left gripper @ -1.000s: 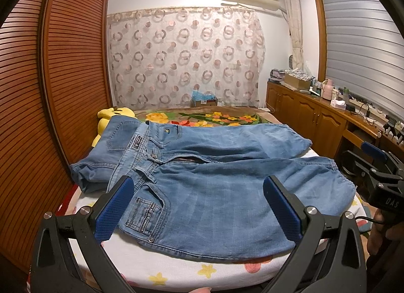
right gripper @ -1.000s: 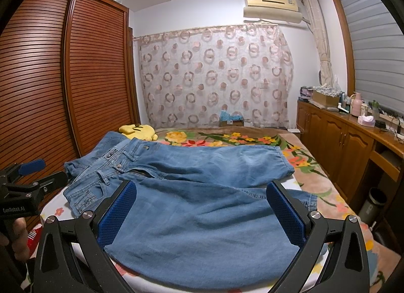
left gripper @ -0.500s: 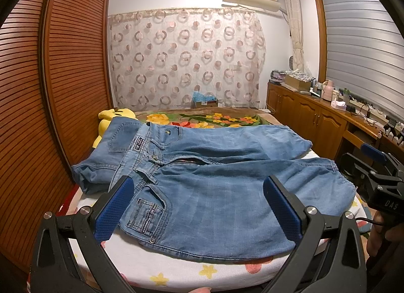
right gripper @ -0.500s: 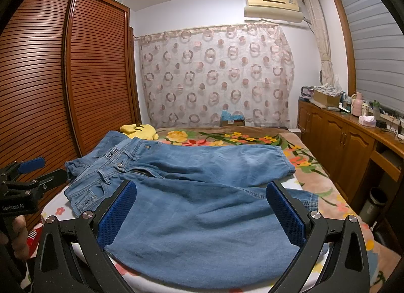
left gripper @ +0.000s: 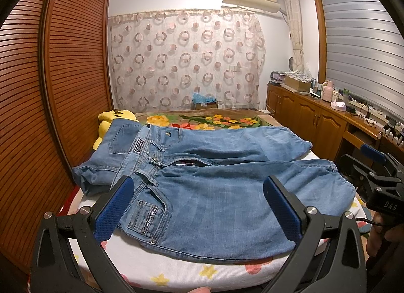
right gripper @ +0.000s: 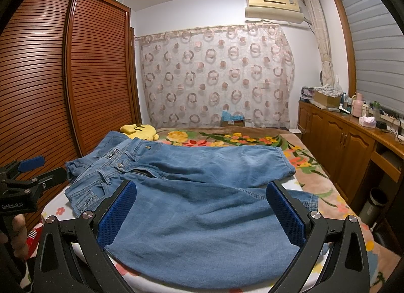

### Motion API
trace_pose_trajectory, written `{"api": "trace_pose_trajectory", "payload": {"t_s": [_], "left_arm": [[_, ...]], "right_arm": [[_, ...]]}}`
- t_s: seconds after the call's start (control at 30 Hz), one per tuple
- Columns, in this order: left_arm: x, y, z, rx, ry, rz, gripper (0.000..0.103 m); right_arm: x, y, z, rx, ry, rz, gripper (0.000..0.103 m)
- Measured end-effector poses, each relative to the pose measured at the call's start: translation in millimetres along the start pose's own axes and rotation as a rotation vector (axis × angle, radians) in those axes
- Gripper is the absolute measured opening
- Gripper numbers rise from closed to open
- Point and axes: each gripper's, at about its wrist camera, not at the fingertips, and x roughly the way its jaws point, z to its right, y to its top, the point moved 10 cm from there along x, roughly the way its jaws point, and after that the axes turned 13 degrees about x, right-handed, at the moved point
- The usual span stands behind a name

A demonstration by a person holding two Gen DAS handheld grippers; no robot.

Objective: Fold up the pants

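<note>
Almost nothing has shifted over the last second: in both wrist views the jeans (left gripper: 214,192) sit a touch lower and nearer in the frame than before, which suggests both tools are only creeping in, and no fold has begun. They lie spread across the lower middle of each picture on the bed (left gripper: 176,271), waistband toward the left, legs running right, fly open, one leg lying partly over the other. A second denim piece (left gripper: 101,166) is bunched at the left, under the waistband. The left gripper (left gripper: 199,211) hangs at the bottom of its frame with its blue pads spread wide and nothing between them; the right gripper (right gripper: 202,213) is likewise wide apart and empty, above the near leg. Each tool shows at the edge of the other's view. My guess is that the first grasp is yet to come, probably at waistband and hem. Behind, a flowered blanket (right gripper: 240,139) covers the far bed, a yellow plush toy (right gripper: 141,130) sits at centre left, slatted wardrobe doors (left gripper: 50,91) fill the left, a circle-patterned curtain (left gripper: 184,58) the centre, wooden cabinets (right gripper: 341,141) the right.
</note>
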Motion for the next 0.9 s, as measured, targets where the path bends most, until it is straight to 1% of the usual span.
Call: {"api": "trace_pose_trajectory", "payload": {"t_s": [0.6,0.63,0.9], "left_arm": [[-0.8,-1.0,0.5,-0.001,-0.001,-0.001,0.102],[-5.6,4.9,-3.2,-0.003,-0.002,-0.001,0.102],[-6.4,1.2,-13.1,-0.007,-0.006,-0.027,0.102]], "right_arm": [[1.5,-1.7,-1.3,-0.004,0.001,-0.004,0.103],[1.8,-2.1,-1.9,-0.006,0.002,-0.005,0.103],[6.3,-5.2,1.5,-0.008,0.017,-0.028,0.103]]}}
